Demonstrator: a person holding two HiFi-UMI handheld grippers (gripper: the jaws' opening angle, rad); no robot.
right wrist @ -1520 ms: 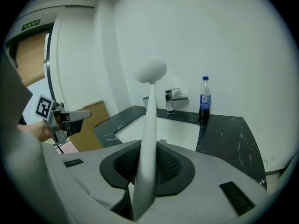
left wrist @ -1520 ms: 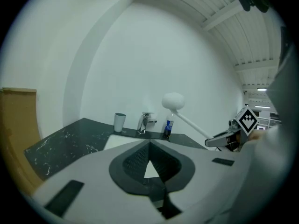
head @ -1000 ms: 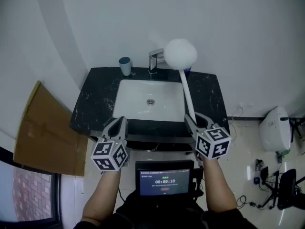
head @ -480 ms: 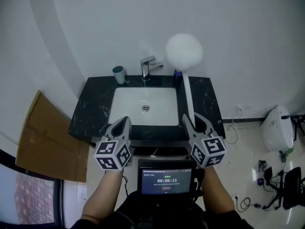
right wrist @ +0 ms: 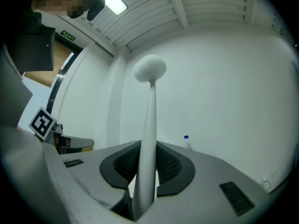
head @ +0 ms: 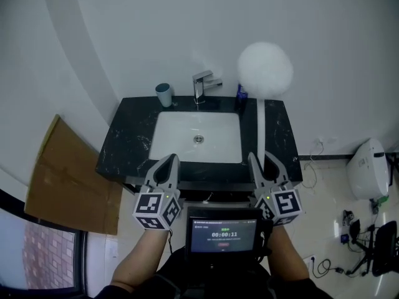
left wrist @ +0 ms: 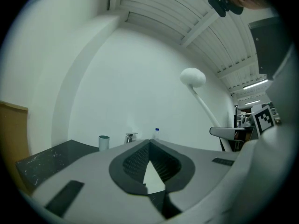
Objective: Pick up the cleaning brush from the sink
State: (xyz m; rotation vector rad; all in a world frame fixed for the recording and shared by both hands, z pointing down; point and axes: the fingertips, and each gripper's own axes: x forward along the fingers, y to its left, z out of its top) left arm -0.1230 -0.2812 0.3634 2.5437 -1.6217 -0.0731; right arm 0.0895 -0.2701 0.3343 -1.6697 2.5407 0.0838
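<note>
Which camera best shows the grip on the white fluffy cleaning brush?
Right gripper view: the right gripper clamps the cleaning brush handle close up. Head view shows it whole; left gripper view, from afar.

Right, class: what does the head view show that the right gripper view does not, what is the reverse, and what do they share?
Head view only: the sink, the faucet, the cup and the timer screen.
Right gripper view only: the ceiling with its lit lamp.
Both: the white-headed cleaning brush, its handle clamped by the fingers of the right gripper; the blue-capped bottle; the left gripper.
</note>
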